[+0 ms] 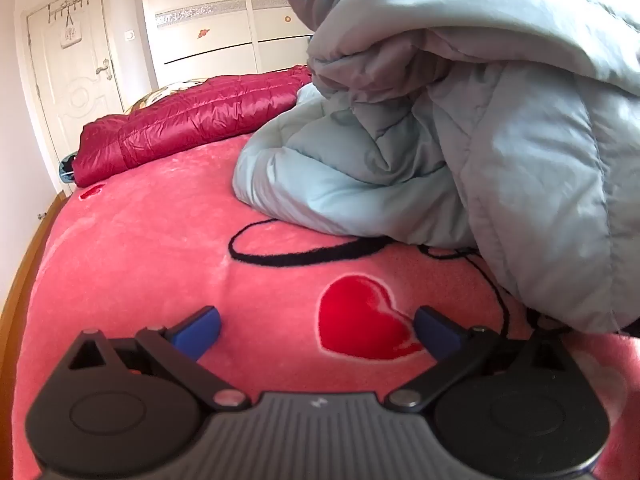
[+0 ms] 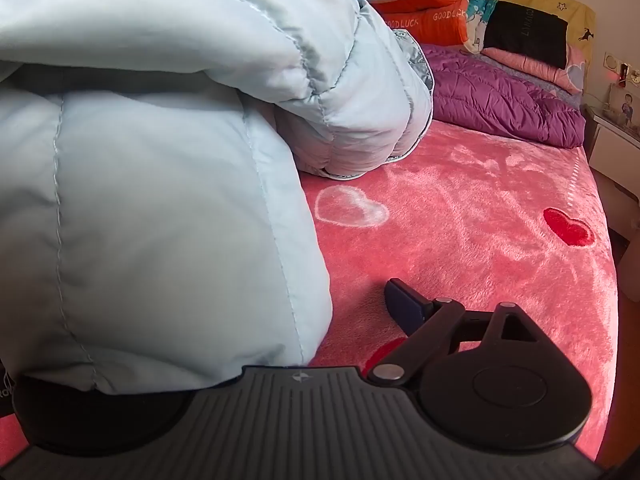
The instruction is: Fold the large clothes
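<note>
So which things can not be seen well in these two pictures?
- Right gripper's left finger: right wrist view, light blue jacket covers it, so open or shut is unclear.
- The jacket's overall shape: bunched, cut off by the top edges in both views.
- Red down jacket: left wrist view, its far end hidden behind the blue one.

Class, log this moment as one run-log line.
left hand-held gripper open, empty | right hand-held gripper state unclear, jacket-covered | pale blue jacket bunched on pink blanket

one pale blue padded coat (image 1: 460, 100), one crimson quilted coat (image 1: 192, 120), one purple quilted coat (image 2: 500, 96), two claws (image 1: 316, 332) (image 2: 360, 312)
</note>
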`<state>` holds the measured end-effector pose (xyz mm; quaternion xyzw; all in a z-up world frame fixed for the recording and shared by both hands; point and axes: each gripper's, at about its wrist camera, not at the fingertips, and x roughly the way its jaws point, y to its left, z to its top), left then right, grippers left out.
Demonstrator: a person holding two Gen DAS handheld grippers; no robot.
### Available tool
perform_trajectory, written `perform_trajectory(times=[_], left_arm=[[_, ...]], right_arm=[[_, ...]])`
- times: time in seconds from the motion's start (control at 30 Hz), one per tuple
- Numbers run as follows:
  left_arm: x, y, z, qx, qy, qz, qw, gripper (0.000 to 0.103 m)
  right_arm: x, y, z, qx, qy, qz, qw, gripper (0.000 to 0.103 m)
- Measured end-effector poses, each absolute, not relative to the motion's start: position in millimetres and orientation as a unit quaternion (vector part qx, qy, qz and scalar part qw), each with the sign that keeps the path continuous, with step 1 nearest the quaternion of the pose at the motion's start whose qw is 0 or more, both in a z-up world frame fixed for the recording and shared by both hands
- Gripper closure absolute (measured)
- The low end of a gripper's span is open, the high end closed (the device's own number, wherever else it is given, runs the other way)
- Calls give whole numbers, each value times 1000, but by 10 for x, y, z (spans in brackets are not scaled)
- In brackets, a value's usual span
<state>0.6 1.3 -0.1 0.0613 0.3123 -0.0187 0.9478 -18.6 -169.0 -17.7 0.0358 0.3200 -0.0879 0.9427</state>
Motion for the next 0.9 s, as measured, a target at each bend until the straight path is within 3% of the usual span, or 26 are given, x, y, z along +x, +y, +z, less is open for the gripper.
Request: perform_trajectory(times=[0.5, 0.9], left_arm=[[-177, 109, 181, 43, 342, -56, 937, 1], [-612, 369, 1075, 10, 271, -107, 957, 1]], right_arm=[[-339, -1910, -105, 63, 347, -97, 931, 0], [-773, -2071, 471, 68, 298, -163, 938, 0]])
